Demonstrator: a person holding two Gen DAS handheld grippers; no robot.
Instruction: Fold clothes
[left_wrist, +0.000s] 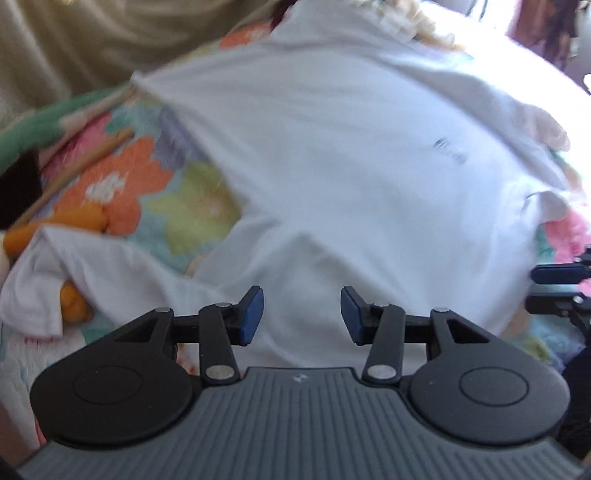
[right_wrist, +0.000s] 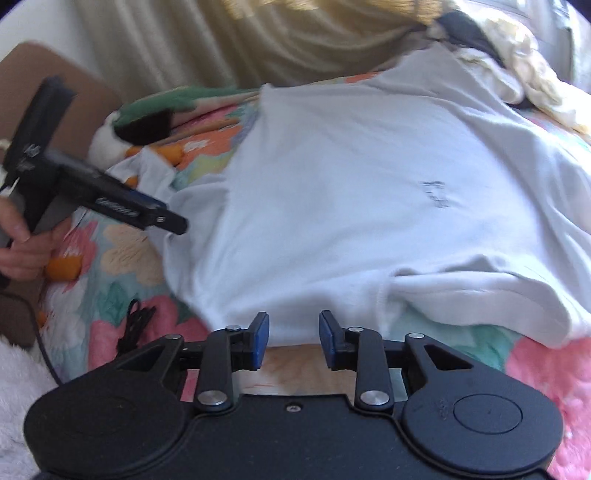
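Observation:
A white t-shirt (left_wrist: 351, 166) lies spread flat on a floral quilt (left_wrist: 147, 177), with a small dark mark (left_wrist: 448, 149) on its front. One sleeve (left_wrist: 55, 266) lies crumpled at the near left. My left gripper (left_wrist: 302, 314) hovers open over the shirt's near part, its blue pads apart and pressing nothing. In the right wrist view the shirt (right_wrist: 351, 184) fills the middle. My right gripper (right_wrist: 293, 338) stands open at the near hem, with no cloth pinched. A hand holds the left gripper (right_wrist: 162, 218) at the shirt's left side.
A beige curtain (right_wrist: 221, 44) hangs behind the bed. A green, white and orange plush toy (right_wrist: 110, 136) lies at the far left. A black cable (right_wrist: 136, 321) rests on the quilt (right_wrist: 122, 258). Cream cloth (right_wrist: 524, 66) is heaped at the back right.

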